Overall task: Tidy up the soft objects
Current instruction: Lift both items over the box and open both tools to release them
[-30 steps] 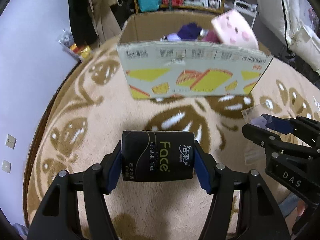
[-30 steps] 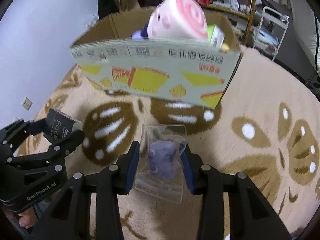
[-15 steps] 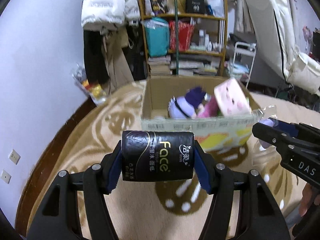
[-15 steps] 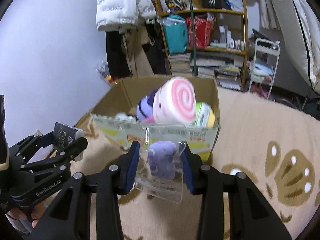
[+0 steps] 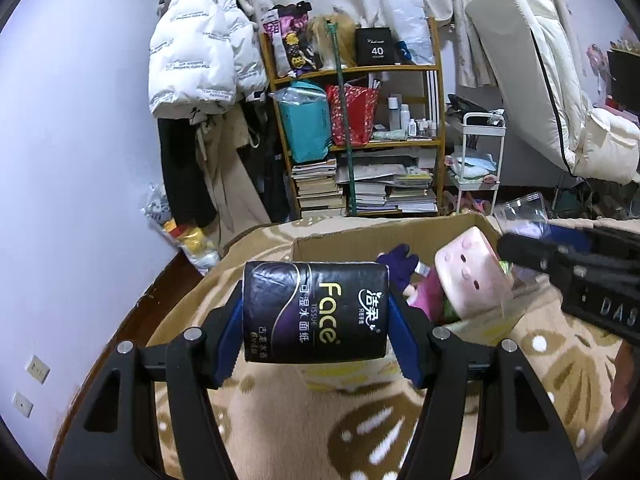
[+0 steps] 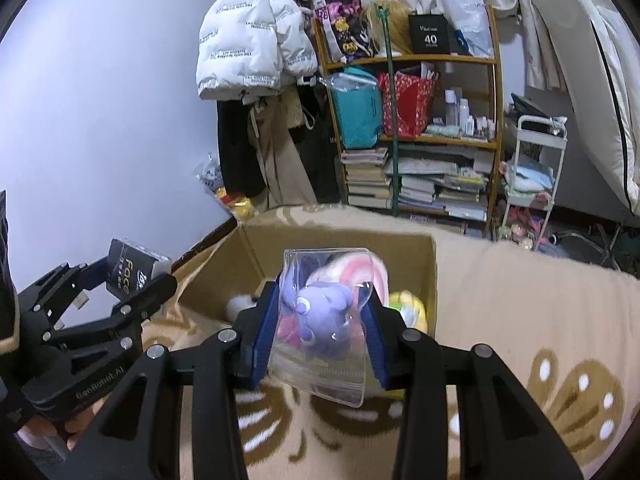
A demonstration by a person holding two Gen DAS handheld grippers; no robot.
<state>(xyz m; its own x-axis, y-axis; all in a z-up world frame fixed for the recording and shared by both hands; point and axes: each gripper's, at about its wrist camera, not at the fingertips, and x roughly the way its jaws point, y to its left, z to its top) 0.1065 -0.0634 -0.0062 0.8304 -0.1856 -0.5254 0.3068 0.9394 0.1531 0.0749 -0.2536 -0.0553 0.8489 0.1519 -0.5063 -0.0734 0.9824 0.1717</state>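
My left gripper [image 5: 316,316] is shut on a black "Face" tissue pack [image 5: 316,310], held in the air just before the near left side of an open cardboard box [image 5: 340,242]. My right gripper [image 6: 320,324] is shut on a clear bag with a purple plush toy [image 6: 320,312], held over the box's near edge [image 6: 340,240]. The box holds a pink pig plush [image 5: 472,280], a purple plush [image 5: 396,264] and a yellow-green item [image 6: 408,308]. The left gripper with the pack also shows in the right wrist view [image 6: 132,276].
The box stands on a beige carpet with brown leaf pattern [image 6: 520,312]. Behind it are a cluttered wooden bookshelf [image 5: 360,132], hanging coats with a white puffer jacket [image 5: 196,44], a small white cart [image 5: 480,160] and a leaning mattress [image 5: 560,80].
Both grippers have risen and moved forward to the box with their loads. The view now looks over the box rim into it instead of at its printed side.
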